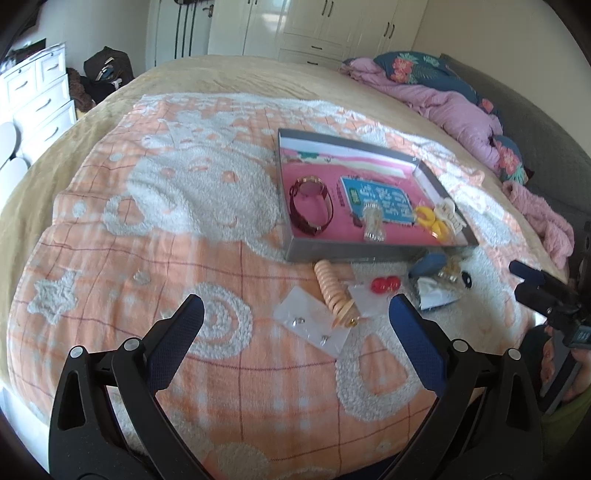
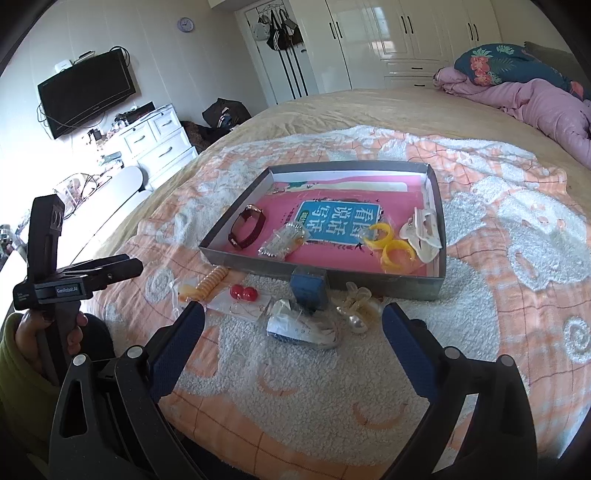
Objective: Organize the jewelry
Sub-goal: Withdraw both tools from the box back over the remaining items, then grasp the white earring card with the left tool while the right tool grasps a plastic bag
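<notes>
A big bed is seen in a bright bedroom, and an orange and white blanket is spread over it. White wardrobes are lined up along the far wall, a black TV is hung above white drawers, and a pink quilt is bunched up at the head of the bed. A flat grey box is laid on the blanket, with its long side turned across the right wrist view. Inside it a dark red watch is curled on its side at the left, a clear clip is placed in the middle, two yellow hoops are set beside it, and a white hair claw is tucked at the right end. In front of the box more pieces are scattered on the blanket: a peach spiral hair tie stretched long and pointed from the box toward the left gripper, two red balls on a clear card, a small blue box touching the grey box wall, a pearl clip and a crumpled packet. The left gripper is held above the blanket with its fingers wide apart and nothing between them. The right gripper is held the same way, fingers spread wide and empty, near the packet.
</notes>
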